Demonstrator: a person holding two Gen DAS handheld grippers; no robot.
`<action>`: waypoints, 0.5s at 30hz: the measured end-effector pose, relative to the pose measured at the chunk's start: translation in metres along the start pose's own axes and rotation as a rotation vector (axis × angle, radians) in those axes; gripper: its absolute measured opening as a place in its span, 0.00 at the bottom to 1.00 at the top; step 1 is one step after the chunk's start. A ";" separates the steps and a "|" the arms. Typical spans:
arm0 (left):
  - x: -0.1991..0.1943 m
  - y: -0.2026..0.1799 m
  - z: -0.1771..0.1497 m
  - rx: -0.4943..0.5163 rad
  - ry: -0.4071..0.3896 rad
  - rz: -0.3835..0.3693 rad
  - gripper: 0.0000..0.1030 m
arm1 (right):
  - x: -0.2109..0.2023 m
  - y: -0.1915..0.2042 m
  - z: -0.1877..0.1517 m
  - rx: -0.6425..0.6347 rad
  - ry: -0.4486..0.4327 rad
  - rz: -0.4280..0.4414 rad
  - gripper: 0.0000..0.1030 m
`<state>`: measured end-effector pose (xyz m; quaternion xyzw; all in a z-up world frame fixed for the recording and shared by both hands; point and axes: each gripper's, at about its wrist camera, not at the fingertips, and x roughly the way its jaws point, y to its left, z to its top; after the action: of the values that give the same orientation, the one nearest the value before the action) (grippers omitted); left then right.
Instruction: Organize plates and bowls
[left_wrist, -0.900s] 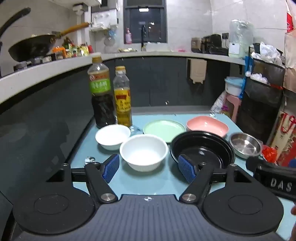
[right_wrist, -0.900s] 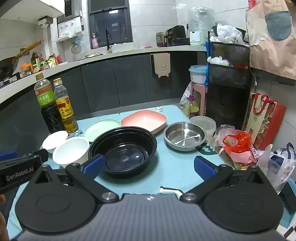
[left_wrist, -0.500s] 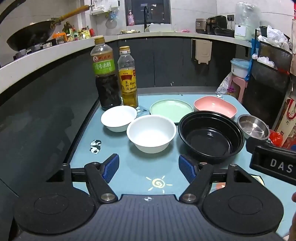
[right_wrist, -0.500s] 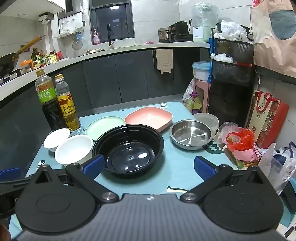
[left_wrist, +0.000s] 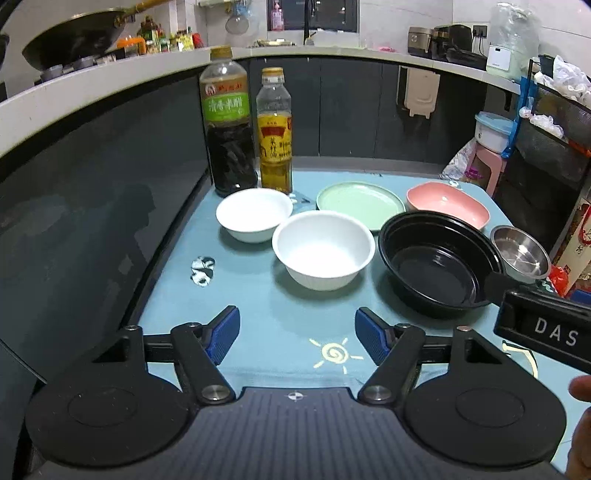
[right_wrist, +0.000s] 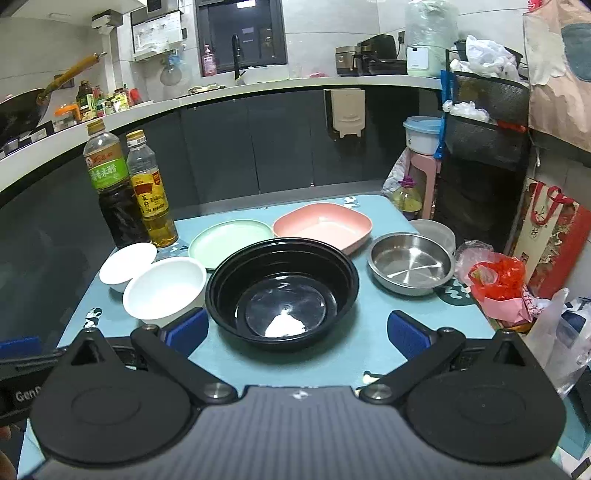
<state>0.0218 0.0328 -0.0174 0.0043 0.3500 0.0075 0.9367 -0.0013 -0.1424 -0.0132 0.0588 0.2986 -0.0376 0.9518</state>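
Both sets of tongs had backed away from the crockery over the last second, and the view had widened: the left tongs (left_wrist: 297, 330) had pulled up and off the larger white bowl (left_wrist: 323, 249), uncovering a sun doodle (left_wrist: 334, 353) printed on the blue surface (left_wrist: 258, 321). They hung spread wide and empty above it. The right tongs (right_wrist: 297, 328) had eased back too, blue pads parted, holding nothing, framing the black bowl (right_wrist: 282, 291). Nothing had been lifted or stacked, so by the look of it the sorting was still at its opening, the retreat reading as a survey before a first pick. The dishes sat where they belonged for now: a smaller white bowl (left_wrist: 254, 214) just behind the larger one, a green plate (left_wrist: 360, 203), a pink dish (left_wrist: 447, 203) and a steel bowl (right_wrist: 410, 263) to the right. Readable writing: "DAS" on the right unit's casing (left_wrist: 546, 332), "Gen" on the left unit's casing (right_wrist: 22, 395), and Chinese characters on the green-labelled dark vinegar bottle (left_wrist: 228, 125) and the yellow-labelled oil bottle (left_wrist: 275, 133), too small to be sure of.
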 end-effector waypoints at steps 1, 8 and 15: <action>0.001 0.000 0.000 -0.003 0.002 0.002 0.63 | 0.001 0.000 0.000 -0.002 0.002 0.003 0.52; 0.005 -0.008 0.001 0.004 0.003 0.014 0.62 | 0.007 -0.005 0.000 0.001 0.009 0.003 0.52; 0.010 -0.021 0.000 0.033 0.020 -0.010 0.62 | 0.007 -0.014 -0.001 0.002 -0.001 0.008 0.52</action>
<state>0.0295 0.0116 -0.0246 0.0178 0.3594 -0.0029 0.9330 0.0027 -0.1565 -0.0193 0.0608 0.2981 -0.0343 0.9520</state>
